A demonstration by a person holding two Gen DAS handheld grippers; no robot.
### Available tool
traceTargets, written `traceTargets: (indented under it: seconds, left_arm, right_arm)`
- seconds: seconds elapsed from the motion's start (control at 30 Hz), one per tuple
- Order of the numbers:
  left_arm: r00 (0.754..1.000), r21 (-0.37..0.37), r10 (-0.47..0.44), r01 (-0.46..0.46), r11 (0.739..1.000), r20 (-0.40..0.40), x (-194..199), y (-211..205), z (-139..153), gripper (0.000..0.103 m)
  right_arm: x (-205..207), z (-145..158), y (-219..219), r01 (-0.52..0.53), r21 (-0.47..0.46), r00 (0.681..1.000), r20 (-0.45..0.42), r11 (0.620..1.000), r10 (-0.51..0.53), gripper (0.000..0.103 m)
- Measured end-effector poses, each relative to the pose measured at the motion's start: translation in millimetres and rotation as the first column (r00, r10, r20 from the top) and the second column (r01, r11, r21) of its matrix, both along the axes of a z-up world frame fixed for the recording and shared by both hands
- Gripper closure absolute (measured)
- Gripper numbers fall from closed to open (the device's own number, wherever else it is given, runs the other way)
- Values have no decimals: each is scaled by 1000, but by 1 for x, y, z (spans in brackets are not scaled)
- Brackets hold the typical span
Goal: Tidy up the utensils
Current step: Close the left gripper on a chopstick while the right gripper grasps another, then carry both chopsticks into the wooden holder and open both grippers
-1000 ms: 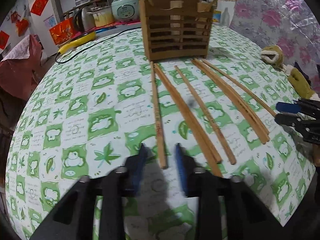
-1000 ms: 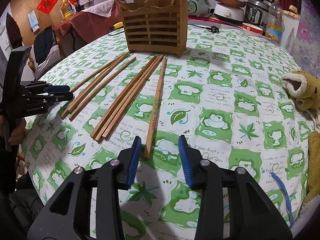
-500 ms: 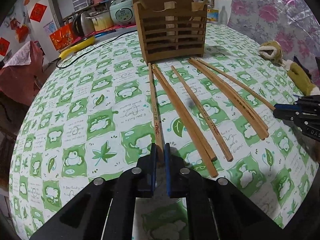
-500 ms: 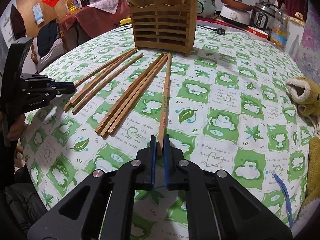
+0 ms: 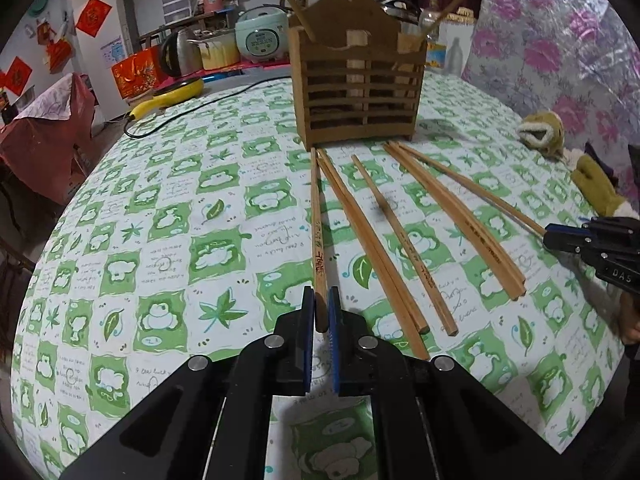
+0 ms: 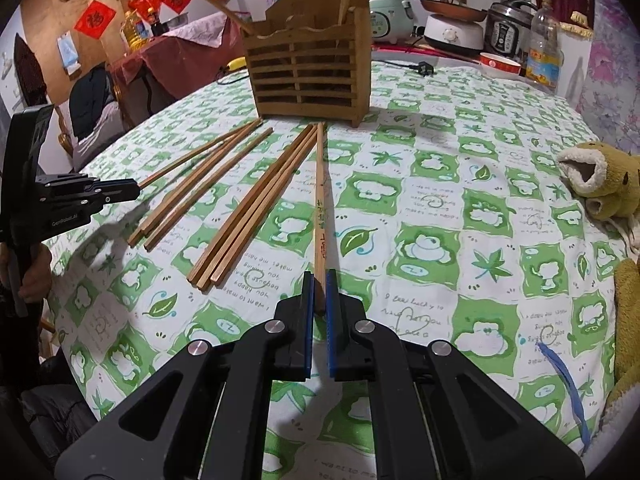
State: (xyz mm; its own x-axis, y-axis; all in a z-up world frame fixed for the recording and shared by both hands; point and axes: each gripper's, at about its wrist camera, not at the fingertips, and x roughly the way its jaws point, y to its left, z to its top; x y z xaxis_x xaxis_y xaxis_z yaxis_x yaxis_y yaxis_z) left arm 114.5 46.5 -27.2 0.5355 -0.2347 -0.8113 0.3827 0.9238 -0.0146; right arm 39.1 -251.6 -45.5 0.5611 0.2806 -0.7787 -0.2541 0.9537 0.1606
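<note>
Slatted wooden utensil holder point(image 5: 356, 92) stands upright on your green-and-white leaf-print tablecloth point(image 5: 160, 240), two sticks poking from its top. Loose brown wooden chopsticks point(image 5: 376, 248) fan out flat from its base. Your left gripper point(image 5: 320, 308) is pinching the near end of the leftmost red-lettered chopstick point(image 5: 316, 220). Your right gripper point(image 6: 319, 292) is clamped on the rightmost printed chopstick point(image 6: 320, 200).
</note>
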Motion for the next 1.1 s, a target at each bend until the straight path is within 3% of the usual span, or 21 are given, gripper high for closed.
traceTargets:
  seconds: [0.27,0.6,1.1]
  left_arm:
    - [995,-21,26,-24,999,94,-5,1,42,97]
    - [981,-65,40,-28,997,189,4,-11,94,97]
    - [961,-122,4,31,992,278,38,-45,169,97]
  right_arm:
    - [-3,35,-10,37,27,994,105,999,-40,97]
    - [3,97,-10,52,67,959,276,996,-68,97]
    - [36,139,-4,50,118,935,344,992,-88,97]
